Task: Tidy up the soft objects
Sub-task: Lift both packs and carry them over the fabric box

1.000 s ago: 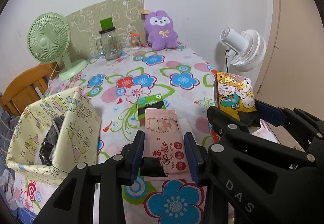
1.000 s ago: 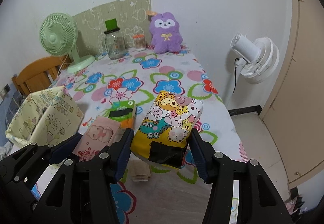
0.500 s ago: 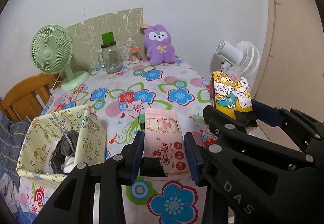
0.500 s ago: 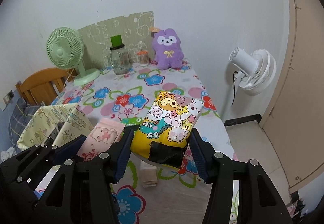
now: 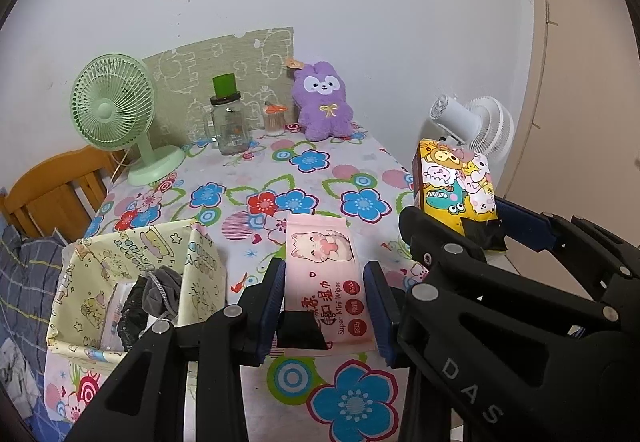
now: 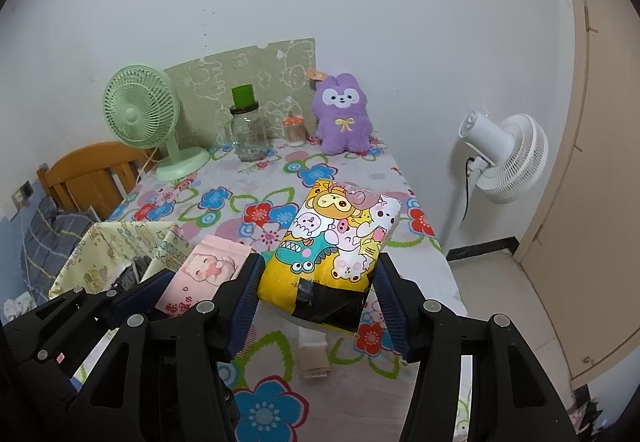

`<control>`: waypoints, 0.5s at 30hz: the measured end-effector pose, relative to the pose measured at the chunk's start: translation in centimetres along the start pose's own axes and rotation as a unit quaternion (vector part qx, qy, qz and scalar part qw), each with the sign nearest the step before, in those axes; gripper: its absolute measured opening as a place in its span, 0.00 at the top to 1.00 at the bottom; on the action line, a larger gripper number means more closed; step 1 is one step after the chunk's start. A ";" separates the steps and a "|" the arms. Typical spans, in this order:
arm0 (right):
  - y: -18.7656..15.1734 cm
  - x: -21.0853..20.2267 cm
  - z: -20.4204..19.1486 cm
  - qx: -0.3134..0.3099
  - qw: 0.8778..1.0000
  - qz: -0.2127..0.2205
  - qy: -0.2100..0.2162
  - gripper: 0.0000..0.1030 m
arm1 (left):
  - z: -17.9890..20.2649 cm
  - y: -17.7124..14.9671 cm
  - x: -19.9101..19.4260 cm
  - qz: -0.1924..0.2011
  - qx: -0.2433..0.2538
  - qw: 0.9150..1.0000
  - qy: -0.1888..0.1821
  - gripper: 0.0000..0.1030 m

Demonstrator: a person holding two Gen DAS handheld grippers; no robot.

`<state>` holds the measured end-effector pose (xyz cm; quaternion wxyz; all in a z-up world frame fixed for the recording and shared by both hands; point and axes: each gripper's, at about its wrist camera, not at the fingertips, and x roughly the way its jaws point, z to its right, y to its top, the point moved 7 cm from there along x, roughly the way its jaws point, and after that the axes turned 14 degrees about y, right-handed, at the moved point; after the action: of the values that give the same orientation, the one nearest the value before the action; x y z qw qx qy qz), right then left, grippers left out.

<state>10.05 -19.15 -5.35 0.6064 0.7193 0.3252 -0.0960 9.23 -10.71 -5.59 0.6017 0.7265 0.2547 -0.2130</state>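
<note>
Two packs are held clear of the table (image 5: 304, 166). Left wrist view: the left hand-held gripper (image 5: 324, 302) clamps the pink wipes pack (image 5: 324, 270) beside the fabric bin (image 5: 200, 254), its likely destination. Right wrist view: the right hand-held gripper (image 6: 318, 300) clamps the yellow tissue pack (image 6: 340, 238) across its sides, lifted for carrying.

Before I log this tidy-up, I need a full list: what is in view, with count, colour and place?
wipes pack: 1, pink, held in left gripper
tissue pack: 1, yellow cartoon print, held in right gripper
storage box: 1, pale yellow, table's near left, dark cloth inside
plush toy: 1, purple, table's far end
desk fan: 1, green, far left
jar: 1, clear, green cup on top, beside plush toy
standing fan: 1, white, right of table
chair: 1, wooden, left
table: 1, flowered cloth
left gripper: black
right gripper: black
</note>
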 end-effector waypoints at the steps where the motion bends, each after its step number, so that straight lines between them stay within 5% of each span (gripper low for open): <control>1: 0.0 0.0 -0.2 -0.001 1.000 0.000 0.000 0.43 | -0.1 0.0 0.0 0.000 -0.001 1.000 0.000 0.60; 15: 1.3 1.0 -3.6 -0.015 1.000 0.002 0.011 0.43 | -3.6 0.8 0.0 0.013 -0.012 1.000 0.007 0.60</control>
<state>10.70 -15.52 -3.93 0.6138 0.7117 0.3317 -0.0818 9.77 -7.24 -4.31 0.6112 0.7238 0.2526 -0.1969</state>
